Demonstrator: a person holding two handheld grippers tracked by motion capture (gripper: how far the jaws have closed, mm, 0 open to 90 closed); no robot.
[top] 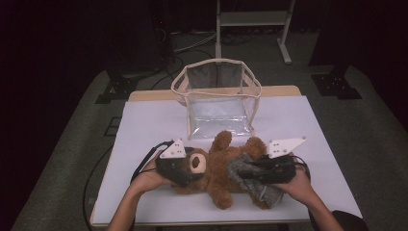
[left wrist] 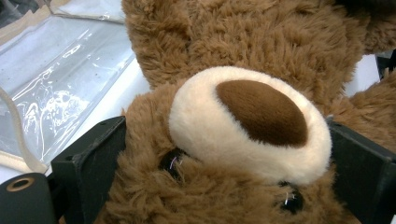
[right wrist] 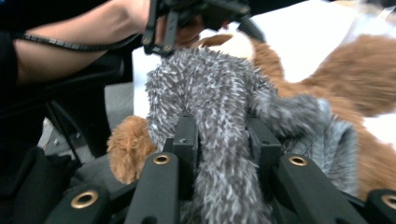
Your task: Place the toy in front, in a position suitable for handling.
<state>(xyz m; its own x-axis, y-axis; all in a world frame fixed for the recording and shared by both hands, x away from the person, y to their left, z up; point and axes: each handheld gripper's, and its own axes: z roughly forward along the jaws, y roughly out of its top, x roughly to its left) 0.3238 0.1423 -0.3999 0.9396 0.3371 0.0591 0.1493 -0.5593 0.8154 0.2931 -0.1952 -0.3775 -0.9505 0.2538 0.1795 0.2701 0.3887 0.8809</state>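
- The left claw (top: pixel 185 169) is clamping on the teddy bear's head (left wrist: pixel 224 140); in the left gripper view both black jaws are pressing into the fur on either side of the cream muzzle, pinning the head in place.
- The right claw (right wrist: pixel 224 140) is sitting with its jaws on either side of a strip of grey fuzzy garment (right wrist: pixel 219 107), close against it; whether the pads are actually pinching the fabric I cannot tell.
- The teddy bear (top: pixel 219 168) is lying on its back on the white surface (top: pixel 144 125), just in front of the clear bag (top: pixel 219 96), head toward the left claw and legs toward the person's right hand (top: pixel 298 185).
- The grey garment is lying bunched over the bear's belly and lower body, draping toward the right claw; one brown paw (right wrist: pixel 130 147) is poking out beside it.
- Judging by this, the dressing or undressing of the bear is sitting somewhere in the middle: the garment is neither neatly on the bear nor clear of it.
- The clear bag is standing open and empty behind the bear, so any packing seems not yet started.
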